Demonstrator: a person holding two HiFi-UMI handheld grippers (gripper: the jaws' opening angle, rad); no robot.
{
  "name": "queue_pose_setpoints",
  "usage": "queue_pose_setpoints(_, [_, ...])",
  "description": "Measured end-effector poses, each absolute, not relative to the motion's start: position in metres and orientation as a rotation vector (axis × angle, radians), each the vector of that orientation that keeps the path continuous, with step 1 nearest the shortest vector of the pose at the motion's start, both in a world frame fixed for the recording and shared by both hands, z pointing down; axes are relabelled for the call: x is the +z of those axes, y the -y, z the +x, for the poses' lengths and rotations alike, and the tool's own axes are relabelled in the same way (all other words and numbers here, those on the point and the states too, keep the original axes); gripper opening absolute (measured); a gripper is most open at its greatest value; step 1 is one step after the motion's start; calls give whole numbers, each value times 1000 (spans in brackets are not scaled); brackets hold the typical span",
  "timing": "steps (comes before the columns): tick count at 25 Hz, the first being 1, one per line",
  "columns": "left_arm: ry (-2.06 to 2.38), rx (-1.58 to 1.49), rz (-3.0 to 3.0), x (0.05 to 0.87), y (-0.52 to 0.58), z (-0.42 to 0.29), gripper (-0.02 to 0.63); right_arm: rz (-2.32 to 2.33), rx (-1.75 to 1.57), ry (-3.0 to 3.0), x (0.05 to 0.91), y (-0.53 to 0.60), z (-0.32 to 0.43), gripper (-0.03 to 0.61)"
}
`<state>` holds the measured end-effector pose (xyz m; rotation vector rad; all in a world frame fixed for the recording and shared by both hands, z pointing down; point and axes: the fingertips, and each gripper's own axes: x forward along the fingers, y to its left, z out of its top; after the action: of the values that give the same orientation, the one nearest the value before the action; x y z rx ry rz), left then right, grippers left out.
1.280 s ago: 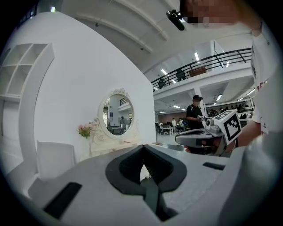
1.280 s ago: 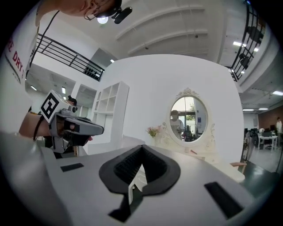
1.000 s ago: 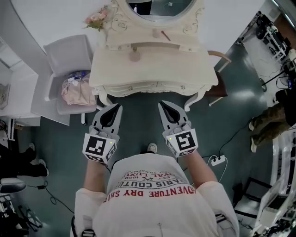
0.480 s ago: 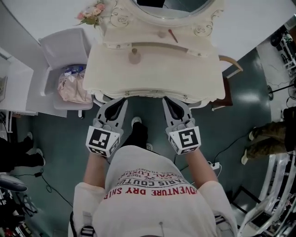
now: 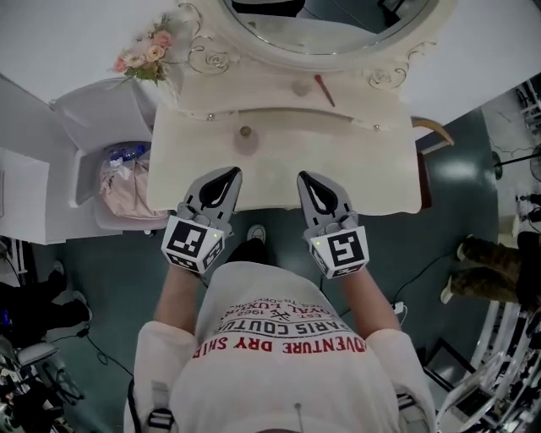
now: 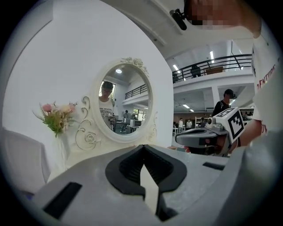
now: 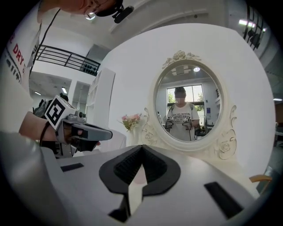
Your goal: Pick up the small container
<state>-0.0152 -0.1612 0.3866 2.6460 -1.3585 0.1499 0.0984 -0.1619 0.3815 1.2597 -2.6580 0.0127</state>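
To be picked up: small container point(image 5: 245, 133), round and pale pink with a darker top. Stands alone on the dressing table point(image 5: 372, 169), toward the back left of its top, just in front of the raised shelf point(image 5: 254, 95). Touched by nothing.

Nearest to it: left gripper point(image 5: 230, 174), over the front of the table top, near the container but apart from it. Fingers pressed together, nothing between them. Right gripper point(image 5: 306, 178) alongside, toward the table's middle, likewise closed and empty.

Likely to go wrong:
- Arriving with fingers closed and bumping the container, skidding it back against the shelf or tipping it; better opened well before contact.
- Pinching only the darker top and perhaps lifting off a loose lid without the body; impossible to tell whether lidded.
- Coming in too low and catching the table's front edge.

Room: bare top in front and to the right of the container. Tight at the back, hemmed in by the shelf with its red stick point(image 5: 325, 90), and by the mirror point(image 5: 330, 25) above. Beyond the table's left end, flowers point(image 5: 144, 59) and a chair point(image 5: 93, 118), both well apart from the reach.
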Motion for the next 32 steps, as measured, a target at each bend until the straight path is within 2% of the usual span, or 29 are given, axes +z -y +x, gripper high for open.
queue_pose_setpoints(11, [1315,310,2692,458,257,-25,12,1245,71,2658,435,264,72,-3])
queue_pose_setpoints(14, [1243,345,2691,482,272,-17,112,1258,100,2645,451,281,70,-3])
queue_pose_setpoints(20, [1217,434,2638,535,301,-14,223,1220,147,2636,477,300,53,-3])
queue_pose_setpoints(32, [1173,483,2646,583,333,-5,230,1236,274,2569,520,314,55,-3])
